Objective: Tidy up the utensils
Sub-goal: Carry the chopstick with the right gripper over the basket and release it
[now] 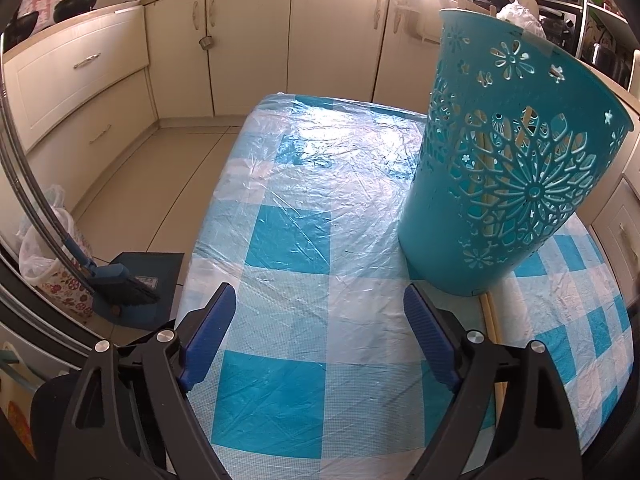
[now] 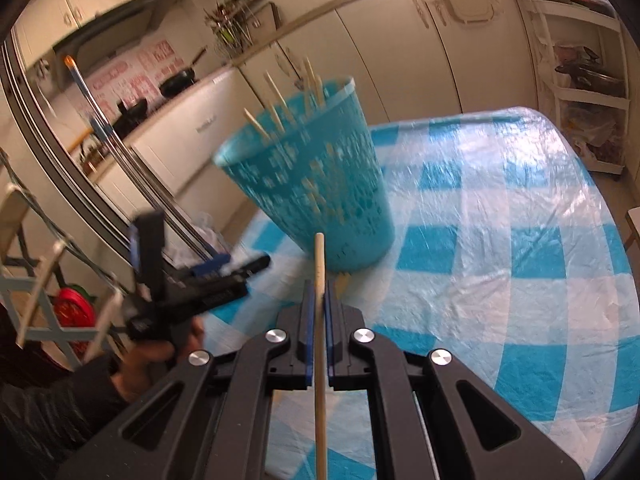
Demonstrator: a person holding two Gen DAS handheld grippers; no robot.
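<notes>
A teal openwork basket [image 1: 516, 160] stands on the blue-and-white checked table [image 1: 312, 208], with several wooden chopsticks inside it. In the right wrist view the basket [image 2: 316, 184] is blurred and chopstick tips poke above its rim. My right gripper [image 2: 318, 292] is shut on a single wooden chopstick [image 2: 320, 264], which runs lengthwise between the blue pads and points toward the basket. My left gripper [image 1: 320, 300] hangs open over the table left of the basket, nothing between its fingers. More chopsticks [image 1: 492, 320] lie on the table beside the basket's base.
A person's hand [image 2: 160, 356] holds the left gripper at the table's left edge. Cream cabinets [image 1: 248, 44] and a counter with pans [image 1: 76, 4] line the far wall. A broom and dustpan [image 1: 124, 284] sit on the floor left of the table.
</notes>
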